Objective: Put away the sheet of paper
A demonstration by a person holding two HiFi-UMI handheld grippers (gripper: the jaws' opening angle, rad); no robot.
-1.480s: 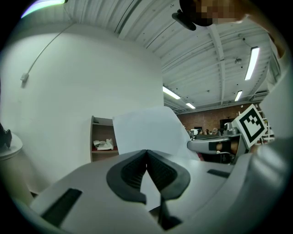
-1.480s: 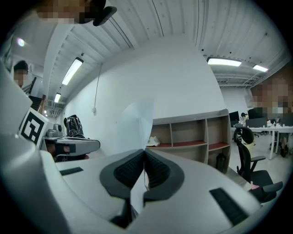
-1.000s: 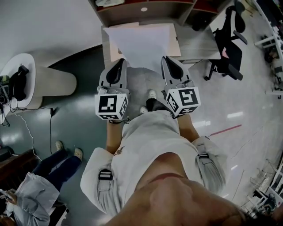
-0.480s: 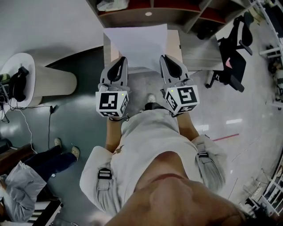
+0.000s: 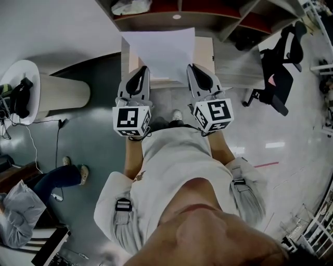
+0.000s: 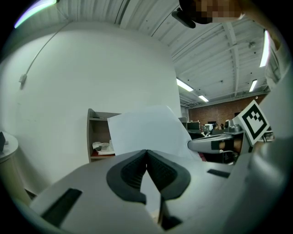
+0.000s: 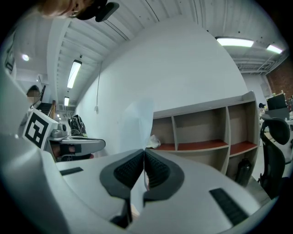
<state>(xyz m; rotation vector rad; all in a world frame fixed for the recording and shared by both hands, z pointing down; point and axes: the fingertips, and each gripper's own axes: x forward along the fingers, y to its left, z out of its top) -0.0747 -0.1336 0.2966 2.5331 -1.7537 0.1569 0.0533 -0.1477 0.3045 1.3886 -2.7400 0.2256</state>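
Observation:
A white sheet of paper [image 5: 164,52] hangs in the air between both grippers, over the near edge of a light wooden table [image 5: 208,52]. My left gripper [image 5: 139,69] is shut on the sheet's near left edge, and my right gripper [image 5: 194,68] is shut on its near right edge. In the left gripper view the sheet of paper [image 6: 144,132] rises broad and pale beyond the closed jaws. In the right gripper view the sheet of paper [image 7: 139,121] shows nearly edge-on above the closed jaws.
A wooden shelf unit [image 5: 171,13] with red-brown boards stands behind the table; crumpled white stuff [image 5: 127,6] lies on it. A black office chair [image 5: 278,60] is at the right. A round white stand [image 5: 44,91] with a black bag is at the left. A seated person [image 5: 26,208] is at lower left.
The sheet and both grippers have moved slightly farther forward over the table toward the shelf. The seated person at lower left has shifted their legs leftward.

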